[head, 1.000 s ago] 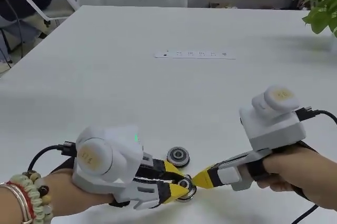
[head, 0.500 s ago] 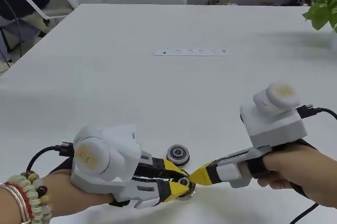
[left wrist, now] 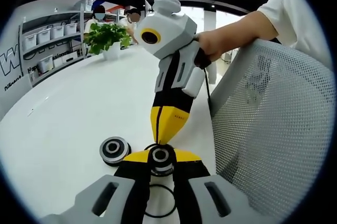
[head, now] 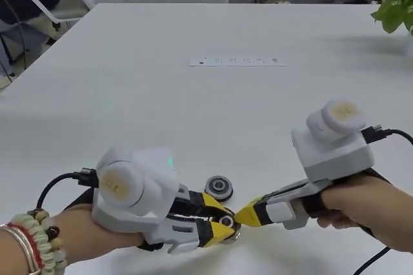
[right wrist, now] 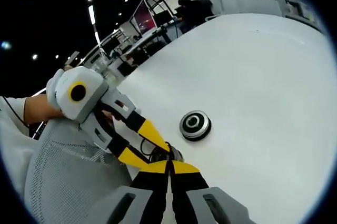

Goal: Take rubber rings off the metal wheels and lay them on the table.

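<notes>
While L tool [head: 224, 222] grips a metal wheel [left wrist: 161, 156], R tool [head: 242, 216], clenched, touches it at the tips; 2nd wheel [head: 219, 186] just beside L tool, loose rubber ring [left wrist: 160, 216] on table [head: 193, 113] under it

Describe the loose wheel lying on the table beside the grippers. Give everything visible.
The loose wheel is a small round disc lying flat on the white table. It shows concentric bands: a dark outer band, probably its rubber ring, then bright metal, a dark groove and a shiny hub. Nothing touches it. It lies close to the left gripper, which clamps a second wheel.
</notes>
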Demonstrator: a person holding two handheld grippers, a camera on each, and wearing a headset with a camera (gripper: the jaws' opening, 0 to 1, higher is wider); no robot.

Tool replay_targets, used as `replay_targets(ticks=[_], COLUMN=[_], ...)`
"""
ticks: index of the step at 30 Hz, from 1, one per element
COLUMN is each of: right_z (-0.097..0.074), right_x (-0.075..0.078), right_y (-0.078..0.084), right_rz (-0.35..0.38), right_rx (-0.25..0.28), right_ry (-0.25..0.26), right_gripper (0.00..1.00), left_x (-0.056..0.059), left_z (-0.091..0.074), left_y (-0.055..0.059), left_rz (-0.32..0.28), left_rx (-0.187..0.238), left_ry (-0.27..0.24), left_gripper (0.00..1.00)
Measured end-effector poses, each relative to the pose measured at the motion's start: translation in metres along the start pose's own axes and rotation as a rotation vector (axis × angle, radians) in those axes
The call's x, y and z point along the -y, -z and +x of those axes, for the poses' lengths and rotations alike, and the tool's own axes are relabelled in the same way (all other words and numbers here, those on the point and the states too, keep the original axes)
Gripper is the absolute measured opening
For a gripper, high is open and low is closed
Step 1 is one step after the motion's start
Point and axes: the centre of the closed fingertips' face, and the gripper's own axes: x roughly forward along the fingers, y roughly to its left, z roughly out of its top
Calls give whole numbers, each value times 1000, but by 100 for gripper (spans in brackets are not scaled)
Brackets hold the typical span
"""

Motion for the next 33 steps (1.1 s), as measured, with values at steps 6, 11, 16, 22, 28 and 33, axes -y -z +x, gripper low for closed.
replay_targets(ticks=[6, 11, 16, 22, 28, 33], right_z=[-1, -3, -3, -3, -4, -4], right_x=[2, 3, 4, 3, 2, 2], right_y=[0, -3, -5, -4, -5, -6], right_rz=[-9, 0, 7, -13, -9, -9], right_rx=[-1, 17, 25, 16, 20, 26], right_ry=[9, 13, 14, 19, 16, 13], right_gripper=[0, 0, 0, 0, 0, 0], left_x=[0, -6, -3, 6, 7, 3], left_z=[-4, -10, -14, -25, -45, -66], left_y=[-4, -17, -22, -37, -46, -51], left_rz=[40, 43, 14, 5, 48, 34], left_rx=[-14, 22, 21, 50, 32, 47], left_ry=[4, -11, 26, 70, 83, 55], left_gripper=[13, 21, 37, 53, 62, 67])
